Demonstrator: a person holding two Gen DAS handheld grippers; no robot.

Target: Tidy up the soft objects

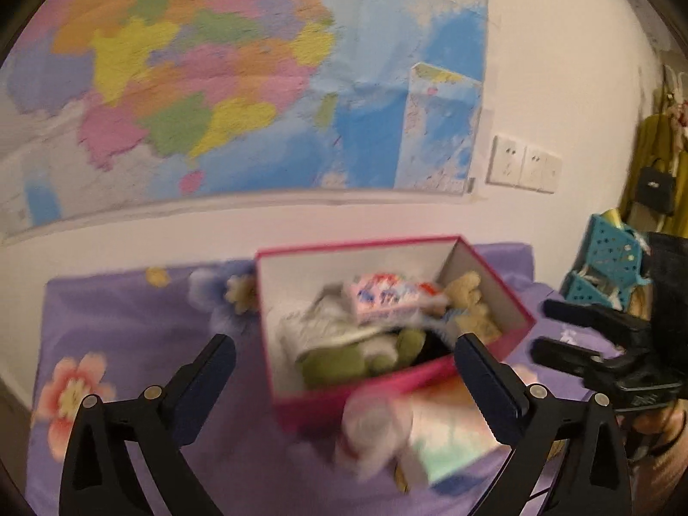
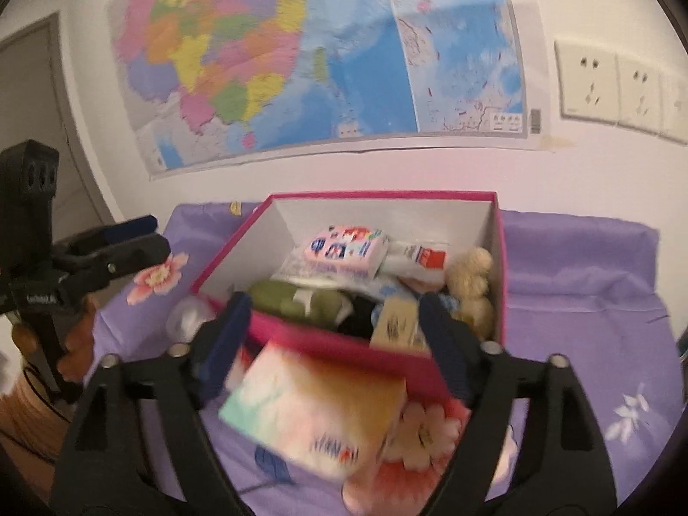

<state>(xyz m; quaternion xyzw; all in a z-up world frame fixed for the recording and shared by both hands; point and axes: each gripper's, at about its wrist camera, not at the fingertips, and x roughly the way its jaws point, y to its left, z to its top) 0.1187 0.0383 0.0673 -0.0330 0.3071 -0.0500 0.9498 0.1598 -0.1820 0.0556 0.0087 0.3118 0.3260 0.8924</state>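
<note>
An open box [image 2: 499,275] stands on a cloth-covered table [image 2: 580,301], near the wall. In it lie a wrapped packet [image 2: 344,251] toward the back, a plush toy [image 2: 471,284] at the right wall and a rolled cloth [image 2: 296,301] at the front. Before the box lies a tissue pack [image 2: 314,408]. A map [image 2: 318,56] hangs on the wall behind, with sockets [image 2: 610,86] to its right.

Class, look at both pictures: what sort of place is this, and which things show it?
Probably a room in a home, perhaps a bedroom. A large wall map hangs above a purple floral cloth, with wall sockets beside it, and a black handbag hangs nearby.
</note>
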